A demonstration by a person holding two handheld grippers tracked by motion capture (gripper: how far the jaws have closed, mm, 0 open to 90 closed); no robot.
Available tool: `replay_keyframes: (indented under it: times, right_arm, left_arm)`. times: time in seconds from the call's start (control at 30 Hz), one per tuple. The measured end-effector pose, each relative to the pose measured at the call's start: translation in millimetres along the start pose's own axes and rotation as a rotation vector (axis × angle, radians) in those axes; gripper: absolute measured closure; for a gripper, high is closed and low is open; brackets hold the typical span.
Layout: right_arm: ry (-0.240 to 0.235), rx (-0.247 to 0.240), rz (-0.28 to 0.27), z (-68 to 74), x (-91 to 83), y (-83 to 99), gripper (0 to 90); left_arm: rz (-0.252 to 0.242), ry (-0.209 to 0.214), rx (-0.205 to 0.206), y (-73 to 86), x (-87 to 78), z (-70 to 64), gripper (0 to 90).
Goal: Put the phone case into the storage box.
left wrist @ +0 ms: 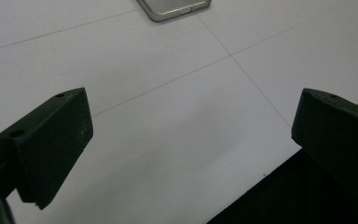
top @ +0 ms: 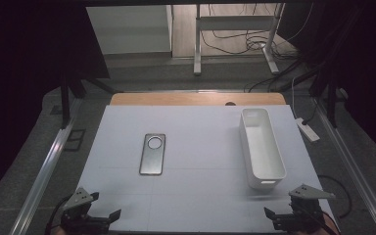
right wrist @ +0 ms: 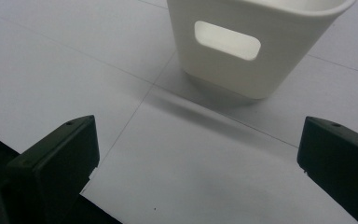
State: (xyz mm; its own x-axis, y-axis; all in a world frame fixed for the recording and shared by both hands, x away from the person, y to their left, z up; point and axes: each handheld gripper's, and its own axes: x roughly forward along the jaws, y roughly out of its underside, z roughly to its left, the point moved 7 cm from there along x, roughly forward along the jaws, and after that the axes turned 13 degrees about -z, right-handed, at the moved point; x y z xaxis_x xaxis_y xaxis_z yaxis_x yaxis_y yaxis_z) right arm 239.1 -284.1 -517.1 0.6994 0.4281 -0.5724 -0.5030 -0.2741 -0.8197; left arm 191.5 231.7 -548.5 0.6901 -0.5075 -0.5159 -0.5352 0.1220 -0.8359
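Note:
A clear phone case (top: pixel 152 153) with a round camera hole lies flat left of the table's middle; its near end (left wrist: pixel 175 8) peeks in at the top of the left gripper view. A long white bin (top: pixel 261 147) stands at the right, its handle-slot end (right wrist: pixel 242 44) facing the right gripper. My left gripper (top: pixel 103 210) rests at the front left edge, open, nothing between its jaws (left wrist: pixel 191 135). At the front right edge sits my right gripper (top: pixel 276 215), also open and empty (right wrist: pixel 198 158), just short of the bin.
The white table sheet (top: pixel 196 191) carries thin grid lines. A wooden strip (top: pixel 196 99) runs along the far edge. Metal rails (top: pixel 44 171) flank both sides. Beyond the table are a white power strip (top: pixel 307 129), floor cables and a desk frame (top: pixel 235 39).

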Motion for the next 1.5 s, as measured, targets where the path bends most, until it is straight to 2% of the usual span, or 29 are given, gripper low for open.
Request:
replay_keyframes:
  times: [0.27,0.7,1.03,1.2,1.5]
  right_arm:
    - [0.004,-0.004,0.003,0.3,0.1,0.4,0.0]
    - [0.005,-0.007,0.006,0.3,0.0,0.5,0.0]
    - [0.003,-0.005,0.007,0.6,0.4,0.6,0.0]
    - [0.003,-0.006,0.005,0.5,0.7,0.4,0.0]
    - [0.004,-0.003,0.001,0.2,0.4,0.1,0.0]
  left_arm:
    - [0.003,-0.007,-0.001,-0.2,0.5,0.3,0.0]
    - [0.013,0.006,-0.031,-4.2,6.0,2.2,0.0]
    - [0.026,-0.009,-0.03,-8.4,9.8,6.3,0.0]
    - [0.024,-0.011,-0.045,-12.4,12.7,8.2,0.0]
    - [0.034,0.0,-0.024,-20.8,21.5,9.6,0.0]
